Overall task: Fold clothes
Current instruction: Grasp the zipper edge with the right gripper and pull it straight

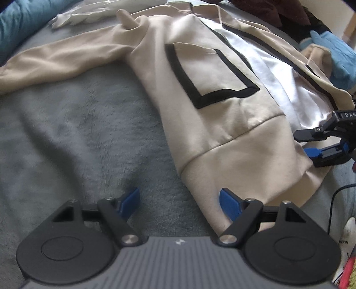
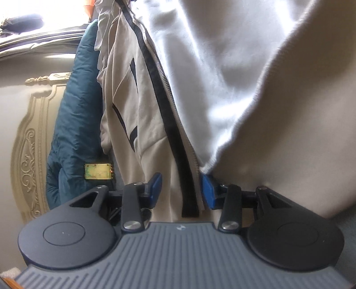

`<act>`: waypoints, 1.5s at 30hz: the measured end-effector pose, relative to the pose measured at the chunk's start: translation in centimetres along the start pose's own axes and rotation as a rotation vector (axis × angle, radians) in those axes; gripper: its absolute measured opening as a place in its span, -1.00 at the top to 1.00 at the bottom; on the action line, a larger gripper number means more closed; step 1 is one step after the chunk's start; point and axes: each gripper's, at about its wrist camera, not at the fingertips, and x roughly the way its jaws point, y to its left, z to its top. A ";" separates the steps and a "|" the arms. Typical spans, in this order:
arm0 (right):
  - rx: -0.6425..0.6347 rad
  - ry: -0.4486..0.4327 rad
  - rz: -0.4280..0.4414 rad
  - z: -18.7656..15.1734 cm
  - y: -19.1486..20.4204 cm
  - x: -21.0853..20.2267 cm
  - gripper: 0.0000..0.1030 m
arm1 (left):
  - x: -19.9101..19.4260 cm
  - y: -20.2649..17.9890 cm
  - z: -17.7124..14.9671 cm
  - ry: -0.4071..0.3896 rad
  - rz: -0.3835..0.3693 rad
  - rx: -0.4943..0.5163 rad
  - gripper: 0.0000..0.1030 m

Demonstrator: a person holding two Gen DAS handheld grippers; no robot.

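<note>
A beige zip jacket (image 1: 211,73) with black trim and a white lining lies front-open on a grey fleece blanket (image 1: 77,133), one sleeve stretched out to the left. My left gripper (image 1: 179,197) stands open just above the jacket's near hem corner, its right pad over the hem band and nothing pinched. My right gripper (image 1: 303,144) is at the hem's right end by the zip. In the right wrist view the black zipper edge (image 2: 164,100) of the jacket (image 2: 142,111) runs between the jaws of the right gripper (image 2: 180,191), whose pads stand apart.
A white garment (image 1: 82,15) lies at the far left, with blue bedding (image 1: 20,20) behind it. A blue padded item (image 1: 333,55) sits at the jacket's right. A black cable (image 1: 333,200) trails at the right. A teal duvet (image 2: 75,111) and carved headboard (image 2: 29,144) show beyond.
</note>
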 end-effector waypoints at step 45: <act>-0.224 -0.075 -0.065 -1.3 1.6 -3.5 0.92 | -1.5 3.1 -1.7 -0.053 -0.175 -0.135 -0.57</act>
